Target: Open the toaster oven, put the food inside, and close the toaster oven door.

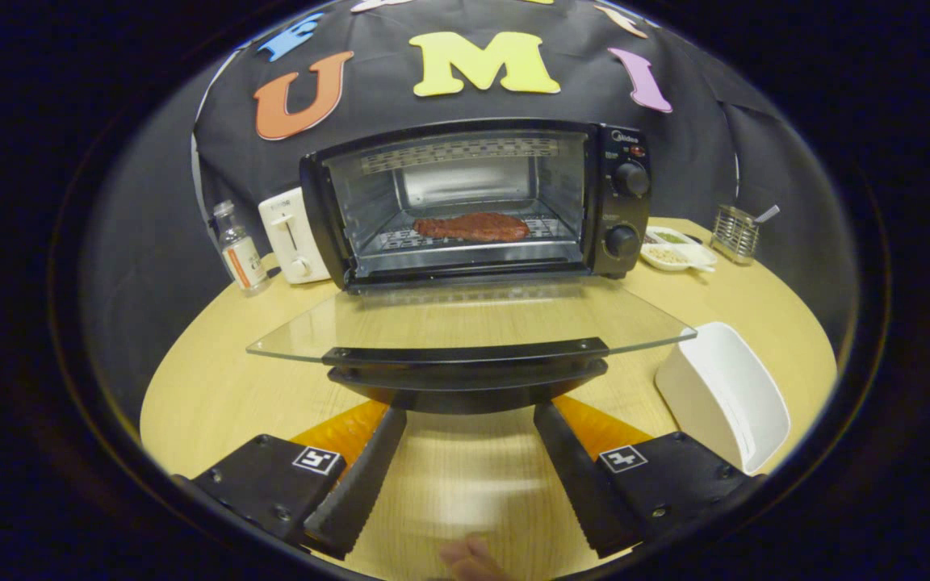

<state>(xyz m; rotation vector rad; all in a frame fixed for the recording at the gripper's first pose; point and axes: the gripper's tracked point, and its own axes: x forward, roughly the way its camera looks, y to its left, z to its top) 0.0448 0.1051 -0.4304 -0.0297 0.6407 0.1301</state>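
Oven: on table, door folded down flat
Food: steak on rack inside oven
Gripper: fingers spread wide, tips just under door handle, gripping nothing
Tray: white, empty, right of door

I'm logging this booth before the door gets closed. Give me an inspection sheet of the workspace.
Surface: round wooden table.
Job's things: toaster oven with its glass door folded down flat; food lying on the rack inside.
Clutter: white tray, bottle, white toaster, dish of snacks, wire holder.
Grippers: gripper open, fingers apart just below the door handle, not pressing on it.
Cables: nothing seen.
Surroundings: black cloth wall; a person's fingertips below the gripper.
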